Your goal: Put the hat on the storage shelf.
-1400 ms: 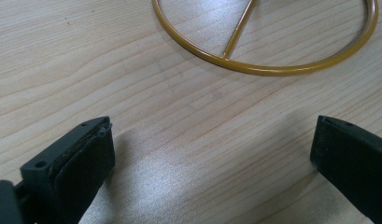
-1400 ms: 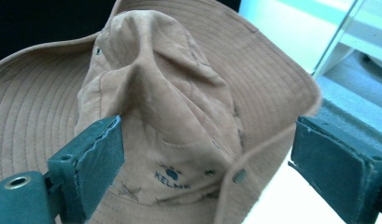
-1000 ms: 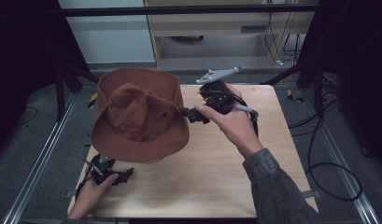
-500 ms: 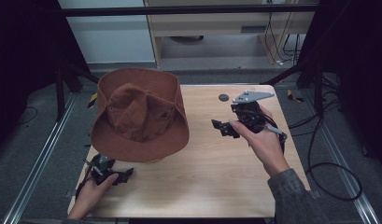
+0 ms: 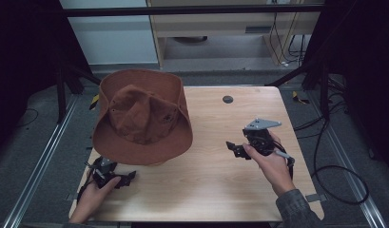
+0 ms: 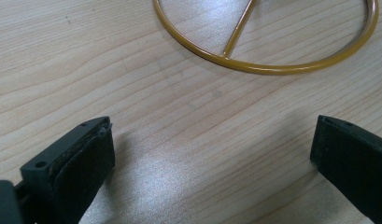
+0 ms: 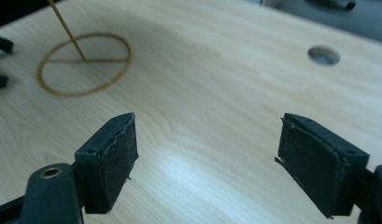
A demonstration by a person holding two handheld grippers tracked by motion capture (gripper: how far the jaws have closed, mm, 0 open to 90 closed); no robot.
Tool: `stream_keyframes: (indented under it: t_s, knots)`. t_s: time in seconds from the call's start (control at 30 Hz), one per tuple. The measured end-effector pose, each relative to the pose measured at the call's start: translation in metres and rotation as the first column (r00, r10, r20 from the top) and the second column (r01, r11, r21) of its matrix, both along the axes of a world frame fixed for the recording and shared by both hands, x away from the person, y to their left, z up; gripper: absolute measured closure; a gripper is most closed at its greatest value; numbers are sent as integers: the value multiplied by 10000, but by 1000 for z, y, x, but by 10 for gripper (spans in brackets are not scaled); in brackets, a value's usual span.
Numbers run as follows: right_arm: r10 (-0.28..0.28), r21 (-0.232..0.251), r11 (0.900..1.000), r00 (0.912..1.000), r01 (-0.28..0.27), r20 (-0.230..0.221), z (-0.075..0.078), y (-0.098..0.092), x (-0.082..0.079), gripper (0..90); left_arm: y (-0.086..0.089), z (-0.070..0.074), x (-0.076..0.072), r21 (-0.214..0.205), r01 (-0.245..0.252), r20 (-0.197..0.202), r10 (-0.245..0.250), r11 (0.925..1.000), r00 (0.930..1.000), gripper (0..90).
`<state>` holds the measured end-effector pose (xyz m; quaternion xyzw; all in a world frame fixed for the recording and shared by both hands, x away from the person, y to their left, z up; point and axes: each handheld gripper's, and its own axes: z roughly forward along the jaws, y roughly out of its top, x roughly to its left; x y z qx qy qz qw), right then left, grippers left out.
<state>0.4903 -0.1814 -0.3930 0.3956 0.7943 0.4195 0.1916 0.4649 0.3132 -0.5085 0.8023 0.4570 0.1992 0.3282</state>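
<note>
Left gripper (image 5: 128, 177): we held it low at the near left edge of the table (image 5: 220, 190), fingers (image 6: 81, 158) spread wide apart with only bare wood between them; we judged it was parked there, waiting.
Right gripper (image 5: 235, 148): we held it just above the wood on the right side, jaws aimed left toward the hat, fingers (image 7: 115, 156) wide apart and gripping nothing.
Stand base (image 6: 268, 70): a thin yellow wire ring with a crossbar lay flat on the wood, just beyond the left fingers; in the right gripper view the same ring (image 7: 83, 63) sat well beyond the right fingers, a slim rod (image 7: 67, 30) rising from its middle.
Hat (image 5: 142, 116): the brown brimmed hat sat above that ring, beyond the left fingers and well apart from the right ones; we reckoned the rod propped it up, crown uppermost, to keep its shape.
Table hole (image 5: 228, 99): a round hole, farther off than the right fingers.
Writing: we could read no brand or label anywhere.
</note>
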Motion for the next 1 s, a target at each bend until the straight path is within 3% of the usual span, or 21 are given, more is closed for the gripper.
stream_keyframes:
  t_s: [0.3,0.63,0.73,0.77,1.0]
  knots:
    - [-523,-241,9984,9962,507,-699,-54,-12,2,194,0,0,0,8,-4,6,4,10000,10000,0]
    - [-1546,-352,9879,9780,1512,-1401,-100,-33,1,172,0,0,0,11,-27,5,27,10000,10000,0]
    - [-1717,-630,9845,9736,1638,-1506,-108,-33,3,154,0,0,0,15,-30,5,30,10000,10000,0]
    - [-1825,-882,9813,9727,1711,-1437,-111,-32,3,139,0,0,0,-4,-18,0,18,10000,10000,0]
    - [-2106,-1002,9741,9745,2025,-773,-118,-26,-1,110,0,0,0,2,-32,4,32,10000,10000,0]
